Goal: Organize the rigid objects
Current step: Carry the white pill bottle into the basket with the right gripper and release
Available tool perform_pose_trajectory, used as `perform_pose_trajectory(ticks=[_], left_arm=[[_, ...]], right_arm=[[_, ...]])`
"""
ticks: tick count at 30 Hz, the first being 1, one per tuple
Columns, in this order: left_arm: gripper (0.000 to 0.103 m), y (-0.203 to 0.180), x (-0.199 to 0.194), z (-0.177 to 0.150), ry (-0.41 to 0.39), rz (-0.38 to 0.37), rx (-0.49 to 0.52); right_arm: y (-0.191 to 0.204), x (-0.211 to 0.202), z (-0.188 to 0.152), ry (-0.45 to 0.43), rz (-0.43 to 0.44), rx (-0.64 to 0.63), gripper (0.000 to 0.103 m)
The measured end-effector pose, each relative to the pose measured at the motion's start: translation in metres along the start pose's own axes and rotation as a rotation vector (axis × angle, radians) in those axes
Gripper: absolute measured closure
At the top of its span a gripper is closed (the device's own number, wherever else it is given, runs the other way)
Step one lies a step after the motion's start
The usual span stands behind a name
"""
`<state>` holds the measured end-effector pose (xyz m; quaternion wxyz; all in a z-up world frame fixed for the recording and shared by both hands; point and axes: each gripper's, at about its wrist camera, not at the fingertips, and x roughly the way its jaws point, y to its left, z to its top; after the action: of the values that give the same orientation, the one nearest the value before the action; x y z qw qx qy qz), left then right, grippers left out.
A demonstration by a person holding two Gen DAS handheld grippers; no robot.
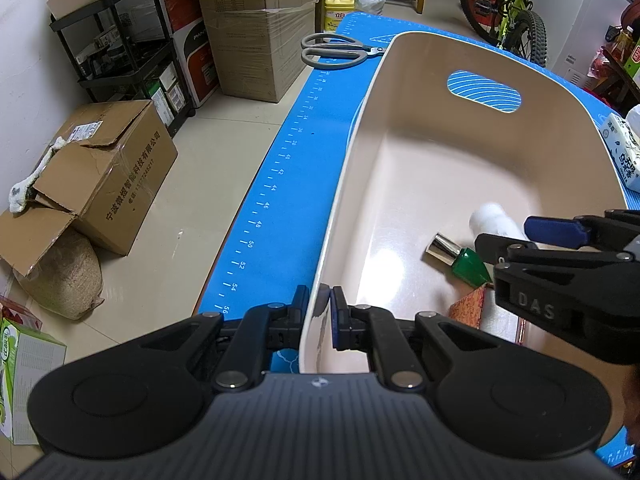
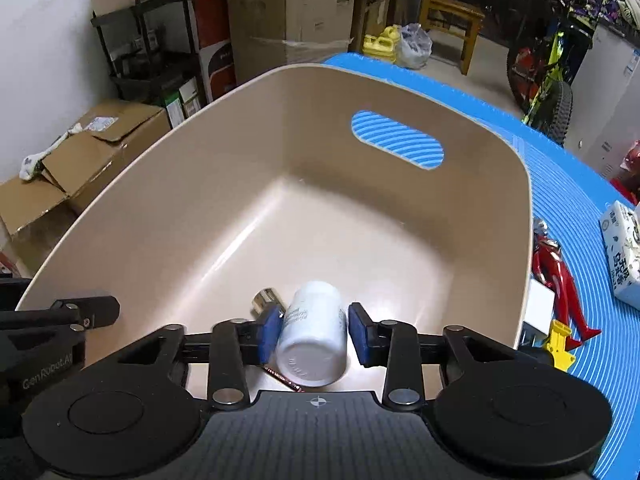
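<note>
A beige plastic tub [image 1: 420,92] [image 2: 168,208] stands on the blue mat. My left gripper [image 1: 319,312] is shut on the tub's near rim. My right gripper [image 2: 312,330] is inside the tub with its pads on either side of a white bottle [image 2: 314,340] [image 1: 494,220]; a small gap shows at the right pad, so the jaws look open. It also shows in the left wrist view [image 1: 532,240]. A green bottle with a silver cap [image 1: 460,258] [image 2: 266,298] and a reddish box [image 1: 468,308] lie on the tub's floor.
Grey scissors [image 1: 336,50] lie on the mat beyond the tub. A red toy figure [image 2: 556,280], a yellow piece [image 2: 560,342] and a tissue pack [image 2: 626,256] [image 1: 628,148] lie right of the tub. Cardboard boxes, shelves and a bicycle stand around the table.
</note>
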<state>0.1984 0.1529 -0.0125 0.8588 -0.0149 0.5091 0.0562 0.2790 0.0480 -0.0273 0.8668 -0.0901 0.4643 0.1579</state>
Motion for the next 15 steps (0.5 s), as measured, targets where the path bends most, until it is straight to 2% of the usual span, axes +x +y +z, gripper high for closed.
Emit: perform_pose_trajectory(ticks=[5,11,15], left_arm=[[0.09,0.0,0.0,0.0,0.0,0.0,0.0],[0.09,0.0,0.0,0.0,0.0,0.0,0.0],[0.09,0.0,0.0,0.0,0.0,0.0,0.0]], right_arm=[[-0.006,-0.019,-0.002,-0.067,0.02,0.014,0.034],[-0.028,-0.047,-0.001,-0.147,0.033,0.058,0.025],[-0.047,-0.065,-0.005,-0.197,0.017,0.078,0.023]])
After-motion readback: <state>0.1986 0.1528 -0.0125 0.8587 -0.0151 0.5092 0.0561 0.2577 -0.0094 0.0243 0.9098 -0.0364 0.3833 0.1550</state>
